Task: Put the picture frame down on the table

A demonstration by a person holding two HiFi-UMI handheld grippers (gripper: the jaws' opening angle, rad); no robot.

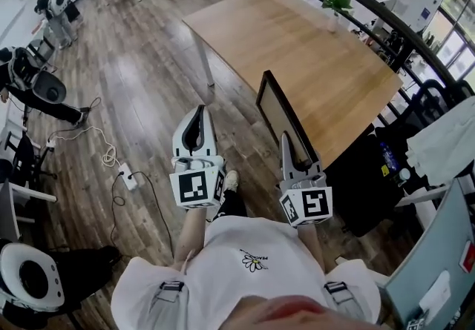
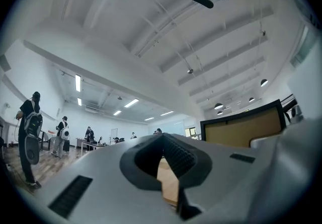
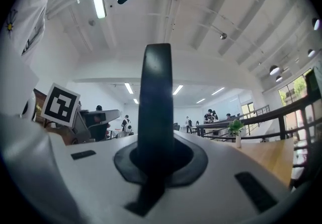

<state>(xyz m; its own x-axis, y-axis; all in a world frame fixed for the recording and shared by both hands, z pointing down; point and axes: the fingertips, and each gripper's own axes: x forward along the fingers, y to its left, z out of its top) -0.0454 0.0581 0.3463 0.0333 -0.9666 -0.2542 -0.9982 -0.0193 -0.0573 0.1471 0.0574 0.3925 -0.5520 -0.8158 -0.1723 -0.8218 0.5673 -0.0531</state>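
Note:
The picture frame (image 1: 283, 115) is black-edged with a tan panel, and it stands upright off the near edge of the wooden table (image 1: 304, 47), above the floor. My right gripper (image 1: 289, 146) is shut on its lower edge. In the right gripper view the frame's black edge (image 3: 157, 97) rises straight up out of the gripper (image 3: 157, 153). To the left of the frame, my left gripper (image 1: 194, 128) is shut with nothing in it. The left gripper view shows the frame (image 2: 246, 128) off to the right, apart from that gripper (image 2: 162, 156).
A small potted plant (image 1: 338, 1) stands at the table's far edge by a dark railing (image 1: 386, 21). A black bag (image 1: 375, 180) sits at the table's near right corner. Cables and a power strip (image 1: 128, 175) lie on the wooden floor at left, with people (image 1: 52, 6) further off.

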